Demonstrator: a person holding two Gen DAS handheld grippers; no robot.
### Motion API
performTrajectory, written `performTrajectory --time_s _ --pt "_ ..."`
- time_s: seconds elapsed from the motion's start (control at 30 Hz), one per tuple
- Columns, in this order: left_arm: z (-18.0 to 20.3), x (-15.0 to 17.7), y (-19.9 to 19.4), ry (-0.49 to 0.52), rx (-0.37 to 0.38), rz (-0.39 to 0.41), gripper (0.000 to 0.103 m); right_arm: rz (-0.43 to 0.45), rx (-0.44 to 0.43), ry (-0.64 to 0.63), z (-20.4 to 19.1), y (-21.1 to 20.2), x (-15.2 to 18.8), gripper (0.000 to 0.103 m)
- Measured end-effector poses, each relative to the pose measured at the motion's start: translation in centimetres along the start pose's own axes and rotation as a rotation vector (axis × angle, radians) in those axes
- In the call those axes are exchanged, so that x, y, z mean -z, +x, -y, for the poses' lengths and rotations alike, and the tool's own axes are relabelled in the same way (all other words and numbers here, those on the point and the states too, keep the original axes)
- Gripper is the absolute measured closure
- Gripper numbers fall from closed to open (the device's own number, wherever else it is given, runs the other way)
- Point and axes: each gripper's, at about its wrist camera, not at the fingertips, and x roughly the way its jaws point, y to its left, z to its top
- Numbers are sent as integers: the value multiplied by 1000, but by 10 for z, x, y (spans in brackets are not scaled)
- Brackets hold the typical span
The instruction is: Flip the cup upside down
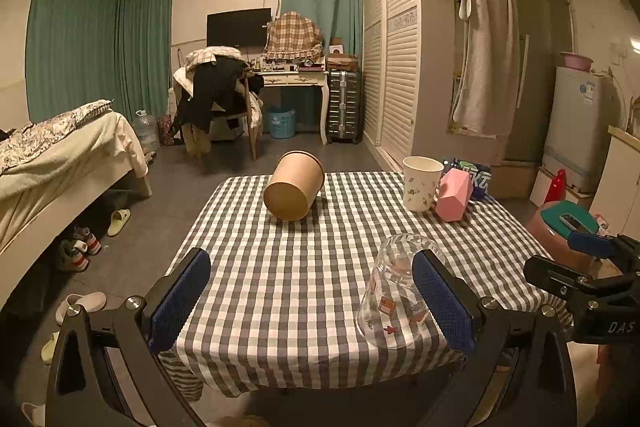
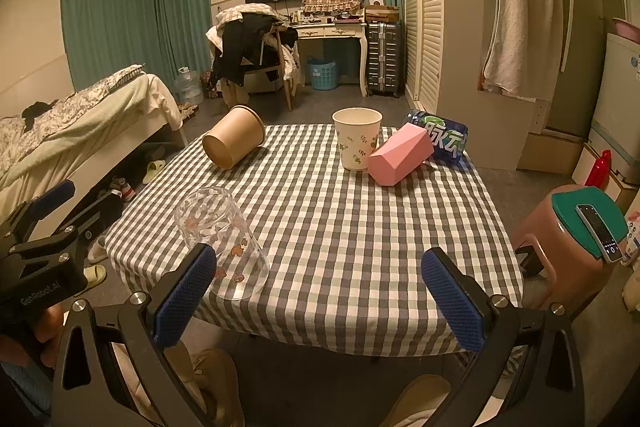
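Observation:
A clear glass cup point(image 1: 394, 291) with small printed pictures stands upside down near the front edge of the checked table point(image 1: 288, 267); it also shows in the right wrist view point(image 2: 222, 243). My left gripper point(image 1: 312, 303) is open and empty, its right finger point(image 1: 440, 303) just in front of the glass. My right gripper point(image 2: 320, 299) is open and empty, its left finger point(image 2: 186, 297) close to the glass rim. A white paper cup point(image 2: 356, 139) stands upright at the back. A brown paper cup point(image 2: 234, 141) lies on its side.
A pink box point(image 2: 400, 155) leans by the white cup, with a blue packet point(image 2: 444, 139) behind it. A pink stool point(image 2: 568, 247) with a green pad and a phone point(image 2: 600, 233) stands right of the table. A bed point(image 2: 80, 131) is at left.

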Motion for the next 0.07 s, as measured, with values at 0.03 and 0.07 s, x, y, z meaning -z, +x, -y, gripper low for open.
performTrajectory --time_s 0.03,0.07 --pt "0 0 0 -1 -1 0 0 1 2 0 0 0 0 0" --pt "-1 1 1 -3 -3 1 0 2 3 0 0 0 0 1"
